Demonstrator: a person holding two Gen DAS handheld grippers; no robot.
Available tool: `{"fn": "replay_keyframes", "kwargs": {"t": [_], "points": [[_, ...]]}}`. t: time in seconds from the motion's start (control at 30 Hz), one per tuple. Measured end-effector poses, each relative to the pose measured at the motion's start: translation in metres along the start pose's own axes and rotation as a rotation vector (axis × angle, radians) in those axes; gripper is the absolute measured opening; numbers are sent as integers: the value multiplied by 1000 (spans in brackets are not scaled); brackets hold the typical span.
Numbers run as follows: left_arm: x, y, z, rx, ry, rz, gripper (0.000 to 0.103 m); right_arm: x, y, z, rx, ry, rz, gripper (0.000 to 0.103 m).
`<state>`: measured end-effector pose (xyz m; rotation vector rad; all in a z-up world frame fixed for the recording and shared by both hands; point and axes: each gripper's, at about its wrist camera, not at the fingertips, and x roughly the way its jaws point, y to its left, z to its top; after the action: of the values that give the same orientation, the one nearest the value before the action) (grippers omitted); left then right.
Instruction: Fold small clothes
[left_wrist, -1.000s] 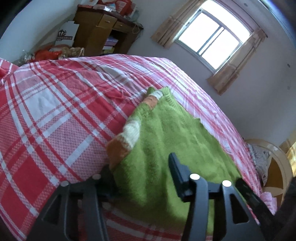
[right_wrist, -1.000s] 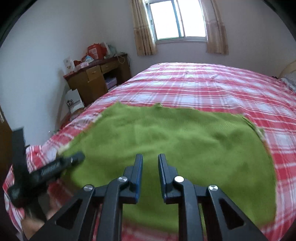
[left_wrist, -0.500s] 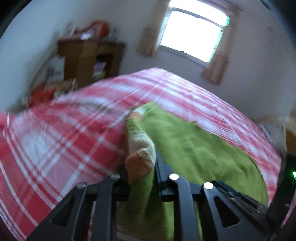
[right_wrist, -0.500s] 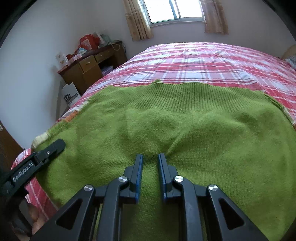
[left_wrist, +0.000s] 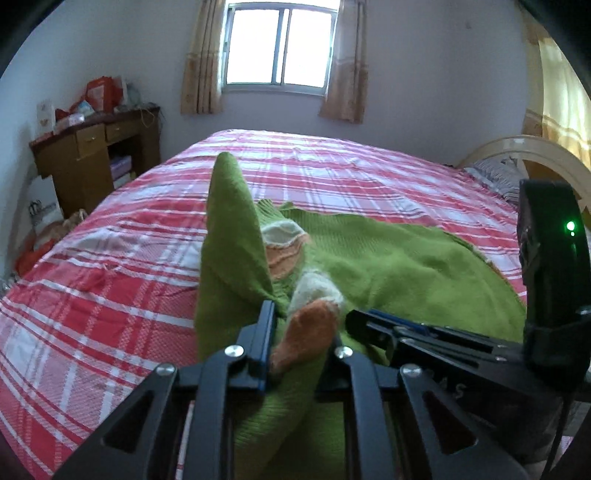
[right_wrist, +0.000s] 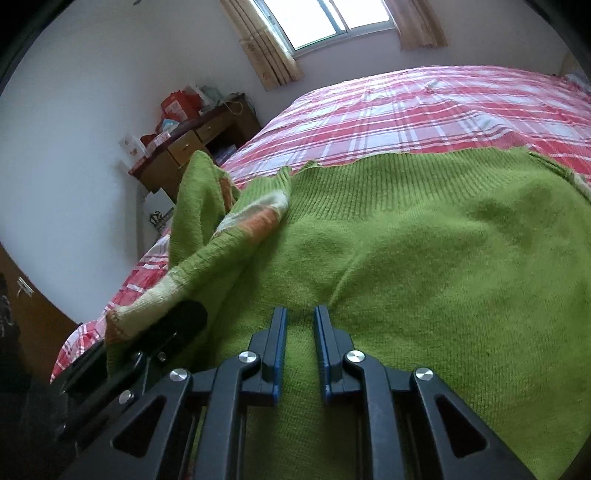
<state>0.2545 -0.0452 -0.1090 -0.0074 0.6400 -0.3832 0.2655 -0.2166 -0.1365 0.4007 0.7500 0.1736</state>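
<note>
A green knitted sweater (right_wrist: 424, 240) lies spread on the bed, also in the left wrist view (left_wrist: 406, 266). My left gripper (left_wrist: 301, 332) is shut on its sleeve (left_wrist: 306, 332), which has orange and white cuff bands, and holds it lifted over the sweater's body. The raised sleeve (right_wrist: 207, 236) drapes over the left gripper (right_wrist: 173, 325) in the right wrist view. My right gripper (right_wrist: 300, 317) rests low on the sweater's body, jaws a narrow gap apart, with nothing seen between them. It shows at the right of the left wrist view (left_wrist: 376, 325).
The bed has a red and white plaid cover (left_wrist: 110, 280). A wooden desk (left_wrist: 92, 155) with clutter stands by the left wall. A window (left_wrist: 280, 48) with curtains is behind. A headboard (left_wrist: 517, 155) and pillow are at the right.
My left gripper closed on the sleeve cuff and lifted it up and over toward the sweater's body. My right gripper moved lower and closer onto the sweater.
</note>
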Motion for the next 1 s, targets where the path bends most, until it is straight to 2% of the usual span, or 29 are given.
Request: {"fn": "replay_keyframes", "kwargs": {"t": [0.1,0.17,0.2,0.23,0.3,0.37,0.4,0.43,0.5,0.57,0.7,0.73,0.77,0.8,0.83,0.9,1.0], "points": [[-3,2,-1,-14,-10,-7,16,-3,-5,2,29,11,38,17],[-5,5,-2,-32,-19,-6,16,-10,-9,5,63,17,82,21],[-6,7,-2,-43,-25,-4,16,-13,-11,10,89,19,124,34],[-7,8,-3,-49,-30,-1,16,-17,-12,15,112,12,170,55],[-9,10,-4,-70,-47,-5,16,-27,-9,23,140,-23,231,79],[-10,13,-4,-89,-60,-16,16,-28,-2,38,152,-24,316,80],[-11,14,-4,-95,-66,-23,16,-23,3,44,149,4,339,80],[-11,13,-4,-96,-68,-28,16,-9,12,52,125,78,345,80],[-10,12,-4,-94,-70,-31,16,16,30,59,45,186,307,80],[-10,11,-4,-87,-71,-33,16,36,45,62,-22,234,276,80],[-11,10,-5,-80,-79,-55,16,60,69,74,-120,277,293,80],[-11,10,-5,-81,-80,-58,16,65,77,77,-174,271,272,72],[-11,11,-5,-83,-79,-60,16,67,83,78,-221,270,243,59],[-11,11,-5,-84,-78,-65,16,71,82,80,-245,275,216,25],[-10,12,-5,-82,-74,-73,16,74,81,79,-263,281,190,22],[-11,8,-4,-65,-77,-87,16,68,75,82,-257,238,186,20],[-17,-7,-4,9,-93,-74,15,45,62,81,-214,181,194,16]]}}
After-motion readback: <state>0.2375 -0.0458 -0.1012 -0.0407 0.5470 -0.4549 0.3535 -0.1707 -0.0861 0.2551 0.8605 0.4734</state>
